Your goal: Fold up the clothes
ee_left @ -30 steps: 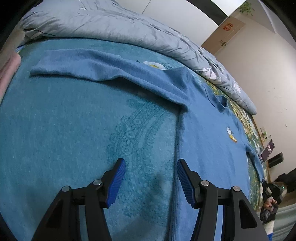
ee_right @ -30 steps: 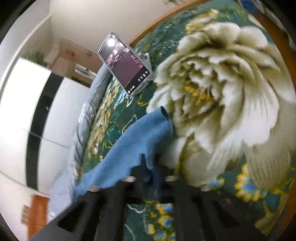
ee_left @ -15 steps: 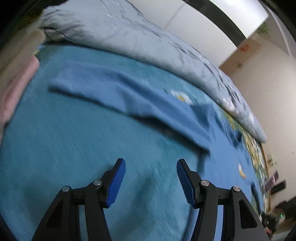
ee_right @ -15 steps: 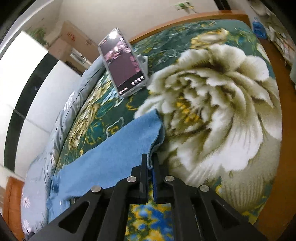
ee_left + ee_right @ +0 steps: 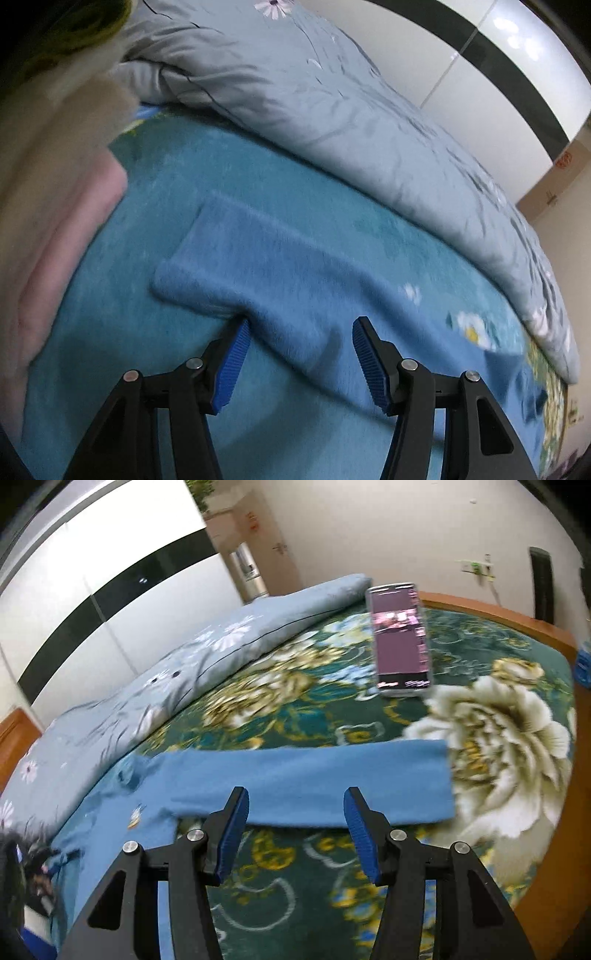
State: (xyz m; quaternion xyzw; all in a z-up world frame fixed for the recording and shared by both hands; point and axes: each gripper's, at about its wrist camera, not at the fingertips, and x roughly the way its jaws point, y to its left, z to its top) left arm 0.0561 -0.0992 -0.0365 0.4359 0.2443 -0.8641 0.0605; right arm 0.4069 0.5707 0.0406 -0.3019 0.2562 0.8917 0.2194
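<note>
— Where is the garment, and how do your fingers stand?

— The blue sweater [image 5: 110,812] lies flat across the bed. My left gripper [image 5: 297,360] is spread wide and holds nothing; its blue pads flank the near edge of the left sleeve [image 5: 273,280], which lies on the teal blanket [image 5: 110,369]. My right gripper [image 5: 293,830] is just as wide and empty, above the near edge of the right sleeve [image 5: 314,779], stretched out on the floral bedspread [image 5: 332,886].

— What room is there at the edges?

— Left of the left cuff is bare blanket, then a pink folded cloth [image 5: 55,258]. On the far side runs a grey-blue quilt [image 5: 332,110]. The right cuff ends on a big pale flower; the wooden bed frame [image 5: 546,849] is further right.

— Any writing?

— A phone [image 5: 400,642] stands on the far side of the right sleeve, screen lit, too blurred to read. A small badge [image 5: 136,816] on the sweater's chest is unreadable too.
</note>
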